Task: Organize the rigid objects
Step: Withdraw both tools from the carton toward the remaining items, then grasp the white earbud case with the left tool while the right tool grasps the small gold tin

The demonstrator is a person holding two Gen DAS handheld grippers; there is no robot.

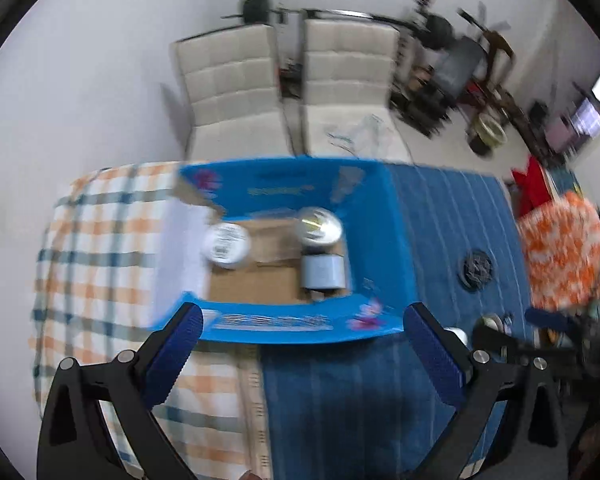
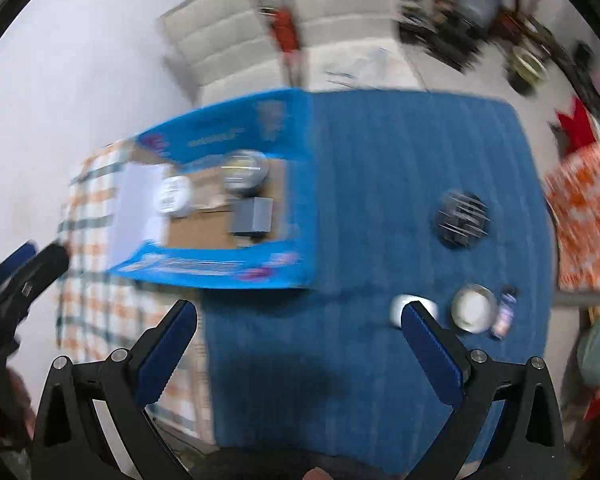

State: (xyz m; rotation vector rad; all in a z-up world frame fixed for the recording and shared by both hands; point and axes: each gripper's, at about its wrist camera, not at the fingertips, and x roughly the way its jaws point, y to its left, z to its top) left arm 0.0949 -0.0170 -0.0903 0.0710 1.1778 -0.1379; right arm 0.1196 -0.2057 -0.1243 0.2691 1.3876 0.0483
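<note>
**Three pieces boxed, four still out on the blue cloth**

Both of your grippers are spread wide and hold nothing. The left gripper hangs over the near wall of the blue cardboard box, fingers straddling its width. The right gripper sits over open blue cloth, with the box ahead to its left and the loose items ahead to its right. My reading is that you are between picks, though the motion blur keeps me from saying more.

The box straddles the seam between the checked cloth and the blue one. Inside it, on the brown floor, are a white round container with a printed label at the left, and at the right a shiny metal lid or tin with a grey block-like object just in front of it. The middle of the floor is bare, so there looks to be room for more.

To the right of the box, well apart from it, a dark round spiky-looking object lies alone; blur hides what it is. Nearer you, a small row lies side by side: a white rounded piece partly behind your right finger, a round white dish or lid, and a little bottle. These suit your right gripper best, since they lie closest to it.
</note>
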